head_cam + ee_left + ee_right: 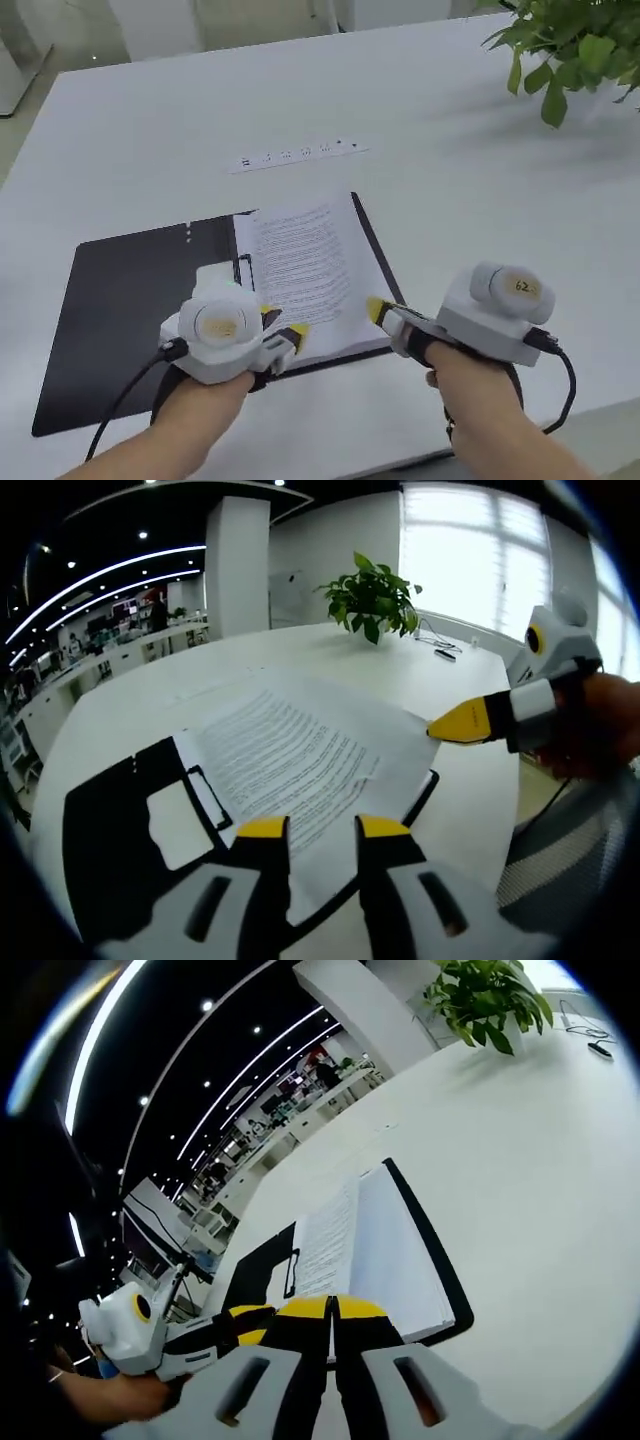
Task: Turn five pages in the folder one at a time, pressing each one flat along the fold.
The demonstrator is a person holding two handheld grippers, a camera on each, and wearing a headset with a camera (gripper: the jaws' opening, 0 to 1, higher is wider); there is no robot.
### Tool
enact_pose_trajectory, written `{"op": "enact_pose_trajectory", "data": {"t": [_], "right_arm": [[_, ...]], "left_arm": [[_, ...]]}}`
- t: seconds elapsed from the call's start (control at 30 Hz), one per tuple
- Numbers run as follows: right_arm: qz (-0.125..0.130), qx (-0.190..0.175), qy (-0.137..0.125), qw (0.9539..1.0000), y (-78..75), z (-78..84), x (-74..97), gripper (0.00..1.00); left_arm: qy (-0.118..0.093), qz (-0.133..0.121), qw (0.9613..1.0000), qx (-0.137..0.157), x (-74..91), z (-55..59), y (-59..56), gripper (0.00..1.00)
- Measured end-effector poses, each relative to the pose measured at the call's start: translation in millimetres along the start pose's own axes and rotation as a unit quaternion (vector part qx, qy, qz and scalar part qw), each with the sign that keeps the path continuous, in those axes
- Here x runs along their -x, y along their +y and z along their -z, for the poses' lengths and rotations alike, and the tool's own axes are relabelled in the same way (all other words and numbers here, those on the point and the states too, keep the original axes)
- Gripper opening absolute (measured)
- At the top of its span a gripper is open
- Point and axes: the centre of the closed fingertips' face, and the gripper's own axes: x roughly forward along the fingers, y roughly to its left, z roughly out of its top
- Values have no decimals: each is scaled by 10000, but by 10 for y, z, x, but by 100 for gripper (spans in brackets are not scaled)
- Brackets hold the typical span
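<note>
The open black folder (120,300) lies on the white bench (450,150) by its near edge, the left cover flat and dark. Its right half holds a stack of printed pages (300,265), bound by a clip (207,792) at the spine. We see the left gripper (285,322) low over the near edge of the stack beside the fold. Its yellow-tipped jaws stand apart with a clear gap and hold nothing. The right gripper (378,310) sits at the near right corner of the pages. Its jaws are pressed together in its own view, but we cannot tell whether a sheet lies between them. Each gripper is held in a hand, the left hand (200,400) and the right hand (470,385), and each trails a black cable (120,400). The head view alone gives us the flush socket panel (297,154) beyond the folder, toward the far edge. It also shows the potted plant (570,45) at the far right corner. The left gripper view adds the top sheet bowing slightly upward toward the right gripper's tip, and a bright window behind the plant. The right gripper view adds the thickness of the stack seen edge-on. It also shows the left gripper low at the left, and an office with ceiling light strips behind.
</note>
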Motion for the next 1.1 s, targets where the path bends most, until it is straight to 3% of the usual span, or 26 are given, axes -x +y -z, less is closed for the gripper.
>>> {"op": "enact_pose_trajectory", "data": {"t": [0.07,0.3,0.5,0.63,0.9,1.1], "right_arm": [[-91,-3,-47,9999,95,-38,15,0],[-427,47,-230,9988,458,-174,26,0],[-787,271,-251,9962,882,-186,-54,0],[-1008,448,-124,9938,1151,-77,-144,0],[-1300,962,269,9865,1663,329,-367,0],[-1326,1163,429,9834,1871,556,-527,0]], "left_arm": [[-172,-66,9998,59,108,-57,29,25],[-469,-296,9984,116,476,-125,172,26],[-709,-675,9945,371,823,-121,475,26],[-858,-929,9906,528,1071,-94,676,26],[-948,-1339,9835,768,1459,88,994,26],[-1030,-1576,9774,959,1700,225,1153,26]]}}
